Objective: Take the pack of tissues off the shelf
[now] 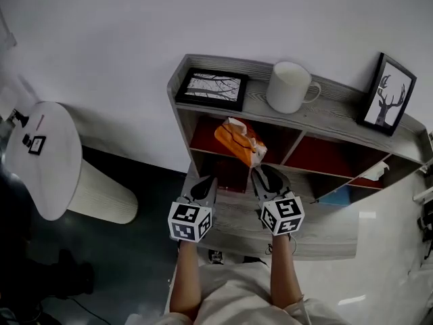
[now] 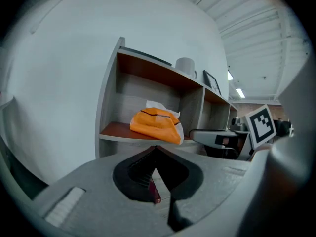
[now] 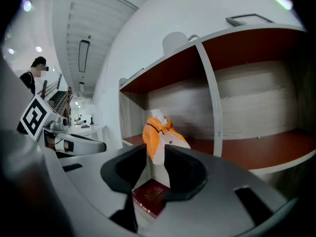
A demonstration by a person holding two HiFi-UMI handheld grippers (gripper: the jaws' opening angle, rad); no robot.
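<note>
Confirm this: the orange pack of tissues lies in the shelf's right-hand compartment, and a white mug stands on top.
Wrong compartment: the head view shows the pack of tissues in the left-hand compartment of the shelf, not the right-hand one. The white mug does stand on top.

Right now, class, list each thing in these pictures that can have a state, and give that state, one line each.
pack of tissues: lying on the shelf, a tissue sticking out
mug: upright on the shelf top
tree picture: lying flat on the shelf top
deer picture: standing on the shelf top
left gripper: fingers together, empty
right gripper: fingers apart, not gripping the pack
</note>
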